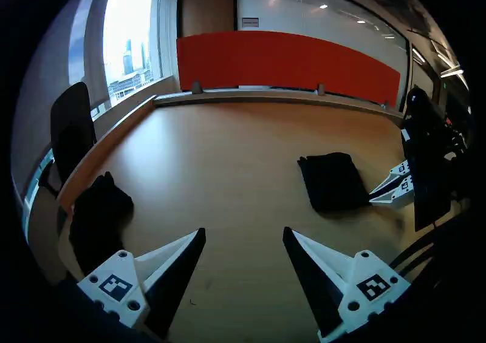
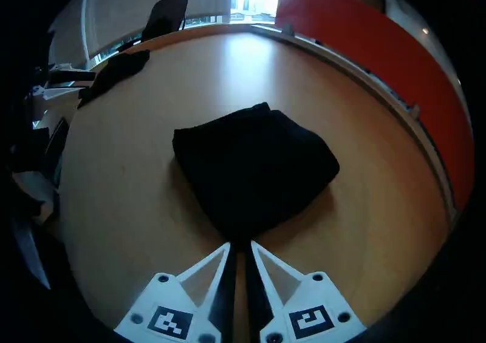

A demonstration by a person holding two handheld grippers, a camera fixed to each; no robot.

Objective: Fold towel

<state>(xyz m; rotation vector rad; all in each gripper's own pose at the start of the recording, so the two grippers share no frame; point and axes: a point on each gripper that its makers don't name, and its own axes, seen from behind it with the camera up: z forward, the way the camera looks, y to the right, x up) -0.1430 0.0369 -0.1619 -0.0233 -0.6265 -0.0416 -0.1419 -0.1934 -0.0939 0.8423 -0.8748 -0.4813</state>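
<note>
A black towel (image 2: 255, 164) lies folded into a thick rectangle on the wooden table (image 2: 133, 179); in the left gripper view the towel (image 1: 331, 179) is at the right. My right gripper (image 2: 241, 247) is shut, its tips at the towel's near corner; I cannot tell whether any cloth is pinched. From the side, the right gripper (image 1: 381, 194) meets the towel's right edge low over the table. My left gripper (image 1: 244, 237) stands open over bare table, well to the left of the towel, with nothing between its fingers.
A second crumpled black cloth (image 1: 100, 212) lies at the table's left edge, also seen far off (image 2: 115, 70). A black chair (image 1: 71, 127) stands beyond that edge. A red divider (image 1: 285, 61) runs along the far side. Dark equipment (image 1: 431, 155) stands at the right.
</note>
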